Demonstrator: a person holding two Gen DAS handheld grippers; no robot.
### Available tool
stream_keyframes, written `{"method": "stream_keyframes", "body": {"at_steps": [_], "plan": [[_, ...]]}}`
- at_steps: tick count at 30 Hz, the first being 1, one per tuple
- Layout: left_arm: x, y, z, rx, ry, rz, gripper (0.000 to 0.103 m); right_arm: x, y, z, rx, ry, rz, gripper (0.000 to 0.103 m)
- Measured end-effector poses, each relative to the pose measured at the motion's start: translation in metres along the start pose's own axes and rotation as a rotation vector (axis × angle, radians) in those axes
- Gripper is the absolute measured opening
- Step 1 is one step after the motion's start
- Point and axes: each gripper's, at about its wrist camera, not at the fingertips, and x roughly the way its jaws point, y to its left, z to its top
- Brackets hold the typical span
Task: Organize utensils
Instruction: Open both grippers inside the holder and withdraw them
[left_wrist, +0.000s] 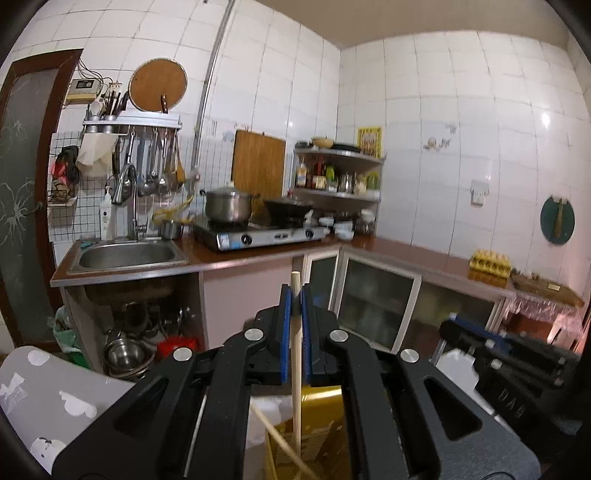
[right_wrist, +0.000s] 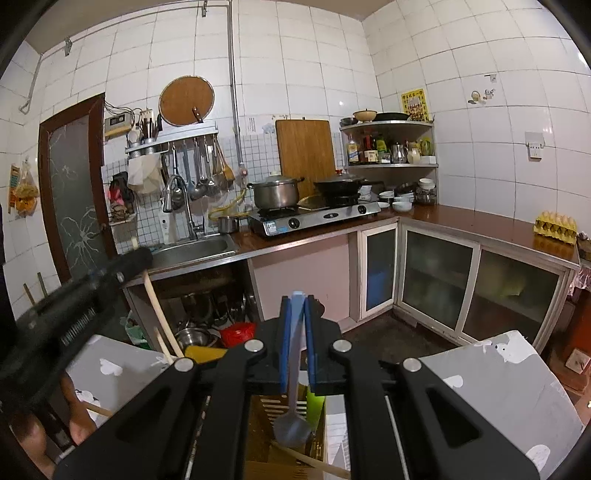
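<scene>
Chopstick (left_wrist: 296, 354) upright, clamped between blue pads of left gripper (left_wrist: 296, 295), lower end over yellow holder (left_wrist: 321, 417) with another chopstick (left_wrist: 280, 443) slanting below. Blue spoon (right_wrist: 294, 387) hanging bowl-down, pinched in right gripper (right_wrist: 296, 301) above slatted wooden box (right_wrist: 273, 435). Beyond: grey cloth (right_wrist: 491, 376), sink (left_wrist: 127, 254), stove (left_wrist: 258, 236), egg tray (left_wrist: 490, 261) on counter.

My left gripper (left_wrist: 296, 295) is matt black plastic with ribbed blue pads, pinched on a pale, smooth wooden chopstick (left_wrist: 296, 354). My right gripper (right_wrist: 296, 301) clamps a dull grey-blue plastic spoon (right_wrist: 292, 424). Ahead, the wall tiles (left_wrist: 424, 110) are glossy white, the sink (left_wrist: 127, 254) and pot (left_wrist: 228, 205) are brushed metal, the countertop (right_wrist: 480, 225) is shiny brown, and the cutting board (right_wrist: 306, 155) is wood.
</scene>
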Motion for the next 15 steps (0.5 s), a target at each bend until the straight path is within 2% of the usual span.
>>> {"method": "stream_keyframes", "body": {"at_steps": [5,9,10,11,12,13,14,15], "plan": [[-0.004,0.006,-0.019,0.035,0.06,0.021,0.004,0.008,0.003,-0.016,-0.039,0.052,-0.022,0.007],[-0.018,0.016,-0.018,0.026,0.094,0.024,0.005,0.009,0.004,-0.022,-0.069,0.1,-0.02,0.008],[-0.025,0.019,-0.016,0.026,0.096,0.026,0.01,0.007,0.005,-0.022,-0.077,0.112,-0.025,0.008],[-0.031,0.02,-0.014,0.024,0.094,0.03,0.022,0.003,0.005,-0.02,-0.082,0.112,-0.035,0.009],[-0.04,0.023,-0.01,0.018,0.087,0.034,0.031,-0.003,0.004,-0.018,-0.085,0.107,-0.045,0.02],[-0.048,0.025,-0.008,0.011,0.079,0.035,0.049,-0.012,0.003,-0.016,-0.081,0.096,-0.05,0.042],[-0.062,0.029,-0.004,-0.001,0.063,0.039,0.064,-0.023,0.003,-0.014,-0.078,0.082,-0.058,0.052],[-0.072,0.03,-0.001,-0.009,0.051,0.042,0.069,-0.032,0.003,-0.012,-0.079,0.072,-0.068,0.056]]}}
